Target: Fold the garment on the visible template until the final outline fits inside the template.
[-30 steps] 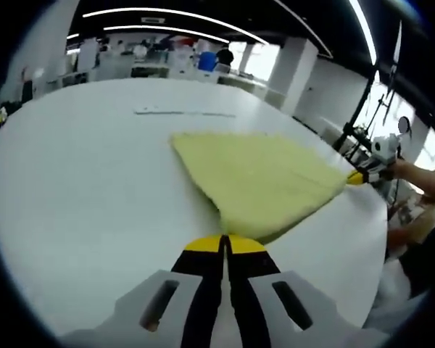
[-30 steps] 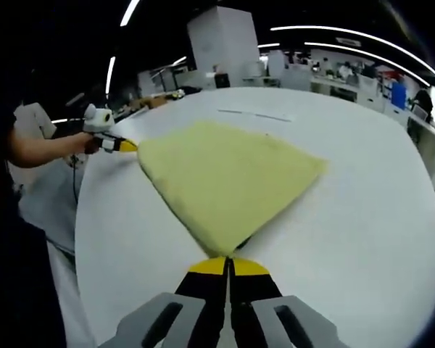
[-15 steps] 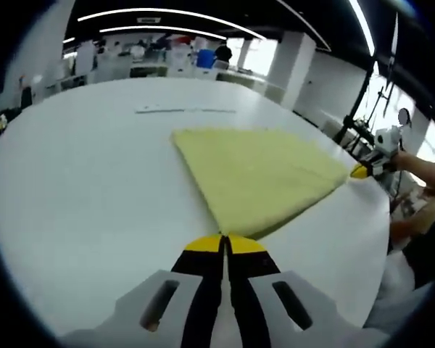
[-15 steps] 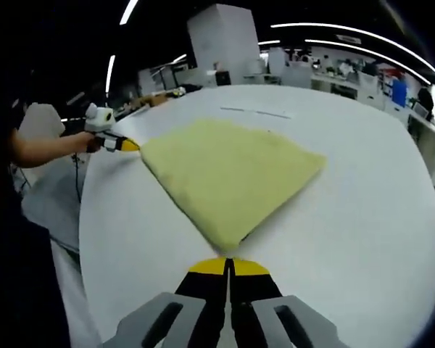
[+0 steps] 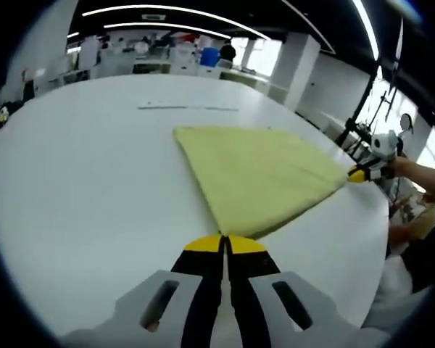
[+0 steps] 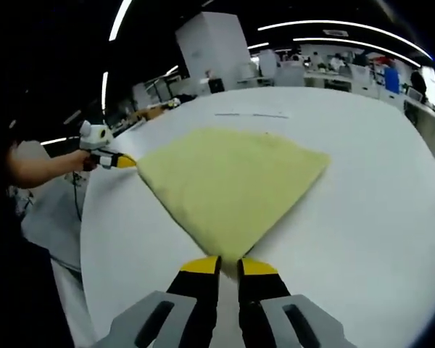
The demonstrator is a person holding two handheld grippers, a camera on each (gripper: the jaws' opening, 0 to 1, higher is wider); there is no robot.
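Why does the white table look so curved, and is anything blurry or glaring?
Fisheye lens: in both the left and right gripper views the table bows. The yellow garment looks sharp and evenly lit; background desks are soft. Ceiling strip lights glare as bright arcs.

No readable text, label, brand, number or sign anywhere.

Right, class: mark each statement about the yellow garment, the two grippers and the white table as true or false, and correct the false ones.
1. The garment is yellow. True.
2. It lies on a white table. True.
3. The garment hangs in the air, clear of the table. False: it lies flat on it.
4. The right gripper has its jaws pressed together. False: a small gap shows between them.
5. The left gripper has its jaws closed at a garment corner. True.
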